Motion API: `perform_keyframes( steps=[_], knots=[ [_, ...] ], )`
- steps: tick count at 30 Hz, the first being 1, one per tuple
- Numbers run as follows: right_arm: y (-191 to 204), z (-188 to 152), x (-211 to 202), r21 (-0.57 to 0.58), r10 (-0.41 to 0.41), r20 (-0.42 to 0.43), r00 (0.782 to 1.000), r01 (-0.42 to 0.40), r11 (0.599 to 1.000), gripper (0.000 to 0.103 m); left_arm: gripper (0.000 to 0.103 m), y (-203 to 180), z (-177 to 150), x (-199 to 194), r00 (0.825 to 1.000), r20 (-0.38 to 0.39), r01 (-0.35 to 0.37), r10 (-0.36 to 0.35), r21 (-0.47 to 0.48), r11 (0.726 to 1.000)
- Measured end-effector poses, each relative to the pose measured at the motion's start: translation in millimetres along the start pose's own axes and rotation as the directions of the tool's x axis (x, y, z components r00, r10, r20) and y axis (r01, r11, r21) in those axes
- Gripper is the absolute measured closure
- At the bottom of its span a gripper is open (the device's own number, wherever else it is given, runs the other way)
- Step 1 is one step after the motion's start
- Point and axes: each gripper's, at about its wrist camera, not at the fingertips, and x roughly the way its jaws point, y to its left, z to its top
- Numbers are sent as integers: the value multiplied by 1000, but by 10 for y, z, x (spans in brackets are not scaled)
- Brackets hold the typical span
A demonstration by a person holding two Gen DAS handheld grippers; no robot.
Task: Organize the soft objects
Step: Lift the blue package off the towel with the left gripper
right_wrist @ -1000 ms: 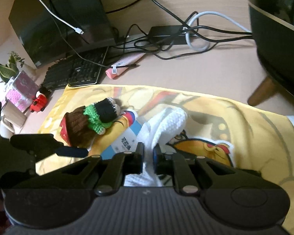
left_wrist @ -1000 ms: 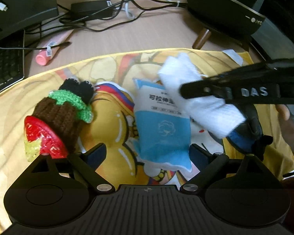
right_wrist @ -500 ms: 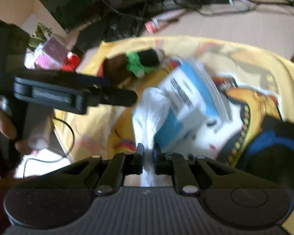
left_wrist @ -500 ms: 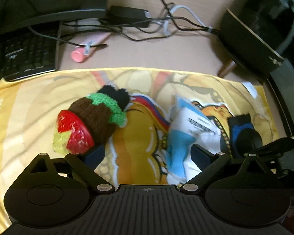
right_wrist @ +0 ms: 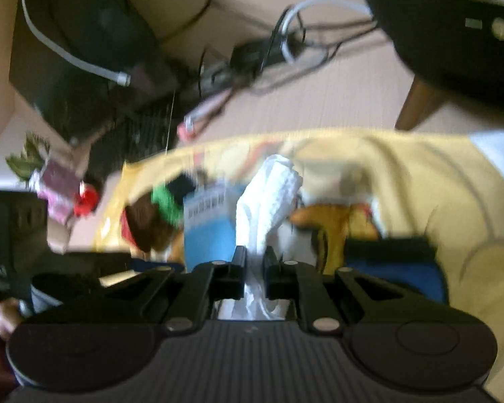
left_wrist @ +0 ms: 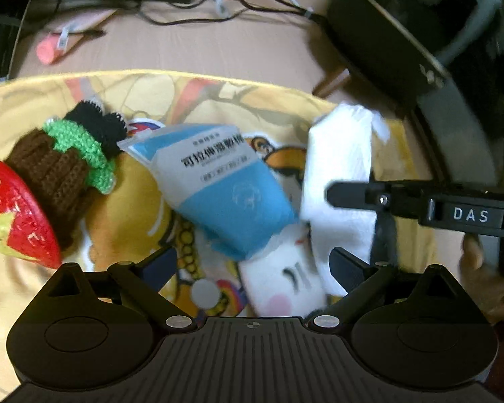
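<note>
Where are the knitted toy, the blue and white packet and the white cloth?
knitted toy (left_wrist: 55,181): left wrist view, on its brown knitted body.
blue and white packet (left_wrist: 232,198): left wrist view, on its blue lower half.
white cloth (right_wrist: 268,198): right wrist view, on the folded part above the gripper.

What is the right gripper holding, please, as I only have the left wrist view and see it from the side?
Observer: In the right wrist view, the fingers of the right gripper are shut on the white cloth, which bunches up between them.
Operator: Thank you. Is anything lying behind that gripper?
Observer: Yes, a blue and black object lies on the yellow mat, to the right of the cloth.
Operator: And what lies past the mat's left end?
Observer: A small red toy sits beside a pink box, near the keyboard.
</note>
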Motion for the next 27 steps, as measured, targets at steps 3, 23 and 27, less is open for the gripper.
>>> perform_keyframes(
  steps=[3, 23, 27],
  knots=[
    [-35, 155, 189, 37, 11, 9, 1000, -11, 999, 91, 3, 151, 60, 49, 999, 7, 54, -54, -101, 993],
    [-212, -94, 319, 119, 19, -64, 998, -11, 993, 91, 1, 169, 295, 164, 999, -17, 29, -29, -15, 999],
    [-276, -14, 143, 131, -15, 10, 1000, 14, 991, 90, 1, 250, 205, 126, 1000, -25, 13, -15, -80, 997]
  ],
)
